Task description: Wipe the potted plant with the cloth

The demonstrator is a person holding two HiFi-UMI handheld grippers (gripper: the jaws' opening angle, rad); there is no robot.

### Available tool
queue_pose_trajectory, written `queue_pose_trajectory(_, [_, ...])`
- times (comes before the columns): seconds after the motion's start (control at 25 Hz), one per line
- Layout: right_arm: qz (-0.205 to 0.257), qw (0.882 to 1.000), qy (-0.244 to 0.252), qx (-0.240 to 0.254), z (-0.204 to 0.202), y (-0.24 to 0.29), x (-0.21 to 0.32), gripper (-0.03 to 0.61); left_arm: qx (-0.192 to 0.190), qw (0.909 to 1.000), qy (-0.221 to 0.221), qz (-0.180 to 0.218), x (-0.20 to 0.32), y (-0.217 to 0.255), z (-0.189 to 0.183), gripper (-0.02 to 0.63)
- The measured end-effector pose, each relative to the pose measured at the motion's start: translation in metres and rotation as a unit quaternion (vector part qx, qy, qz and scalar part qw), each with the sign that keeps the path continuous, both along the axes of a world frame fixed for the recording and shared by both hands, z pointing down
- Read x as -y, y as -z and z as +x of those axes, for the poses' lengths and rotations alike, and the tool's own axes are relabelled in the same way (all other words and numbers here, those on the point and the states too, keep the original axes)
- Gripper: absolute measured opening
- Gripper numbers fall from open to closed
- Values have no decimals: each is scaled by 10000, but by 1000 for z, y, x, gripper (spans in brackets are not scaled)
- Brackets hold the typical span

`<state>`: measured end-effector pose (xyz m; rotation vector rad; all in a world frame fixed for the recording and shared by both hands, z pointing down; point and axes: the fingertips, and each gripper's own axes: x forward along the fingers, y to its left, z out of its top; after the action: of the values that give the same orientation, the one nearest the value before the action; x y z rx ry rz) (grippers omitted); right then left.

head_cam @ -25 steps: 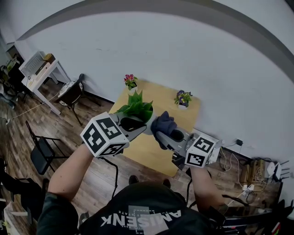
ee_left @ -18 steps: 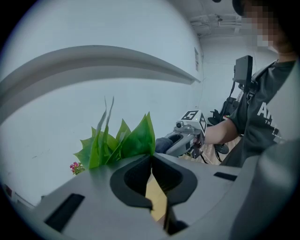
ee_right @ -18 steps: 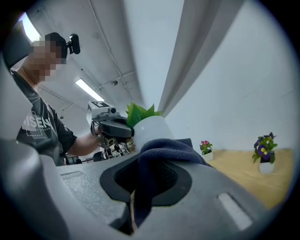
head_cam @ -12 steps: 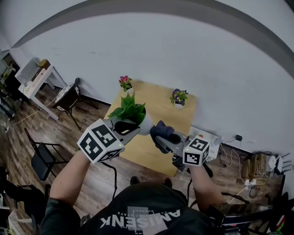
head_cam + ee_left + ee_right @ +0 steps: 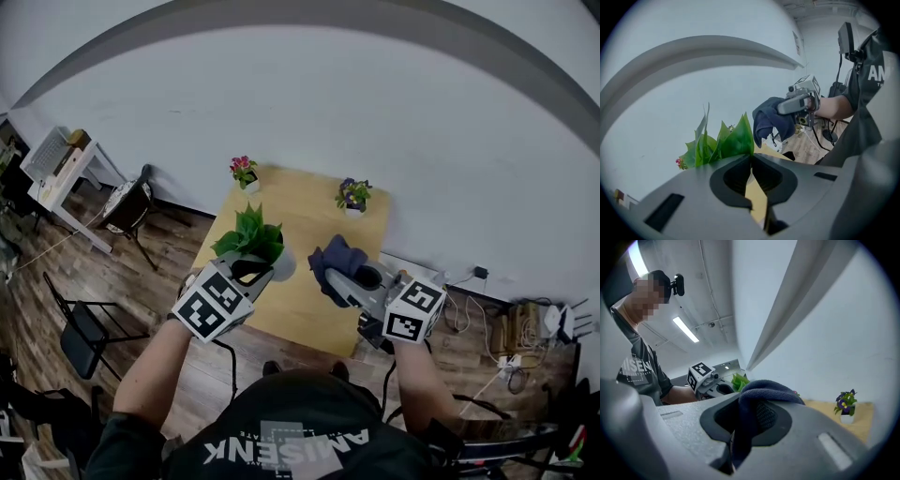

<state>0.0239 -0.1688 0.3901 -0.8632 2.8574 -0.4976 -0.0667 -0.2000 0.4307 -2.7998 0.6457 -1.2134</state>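
At the bottom of the head view, the person's two forearms reach forward over the near edge of a wooden table [image 5: 300, 211]; the left gripper [image 5: 259, 273] has its jaws pinched almost together on the rim of the potted plant [image 5: 249, 236], a white pot of broad green leaves held over the table's near left part; whether the pot rests on the wood I cannot tell; the right gripper [image 5: 343, 274] is clamped on the dark blue cloth [image 5: 330, 260], which bunches over its jaws and hangs down between them in the right gripper view; cloth and plant sit just beside each other with a narrow gap between, the cloth to the right; farther back, at the table's far edge, stand a small pink-flowered pot [image 5: 242, 172] and a small purple-flowered pot [image 5: 352, 195], well apart; behind them rises a white wall [image 5: 375, 112]; off to the left, on the wood floor, are a chair [image 5: 125, 202] and a white side table [image 5: 66, 164].
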Motion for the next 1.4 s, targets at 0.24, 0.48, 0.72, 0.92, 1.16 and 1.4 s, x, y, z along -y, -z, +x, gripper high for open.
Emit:
queue_pose_trajectory(0.24, [143,9986,-427,-282,14,10,-9,45,267,9996,79,86,-1,-47,6,12])
queue_pose_trajectory(0.48, [211,9948,-956,-296,35,26,-10,46,351,9991,122,208,14,-100,11,14])
queue_pose_trajectory(0.72, [64,9893,-1430,-284,54,22,-11,44,1140,9927,-202,353,31,-164,7,15])
queue_pose_trajectory(0.92, [-63,9834,-1800,-226,62,15,-9,46,1518,9864,-445,456,47,-202,2,15])
queue_pose_trajectory(1.16, [-97,9745,-2228,-233,74,18,2,44,1642,9823,-725,540,67,-225,10,15])
queue_pose_trajectory(1.4, [-71,9655,-2593,-221,78,31,10,44,1579,9787,-1114,694,70,-233,33,17])
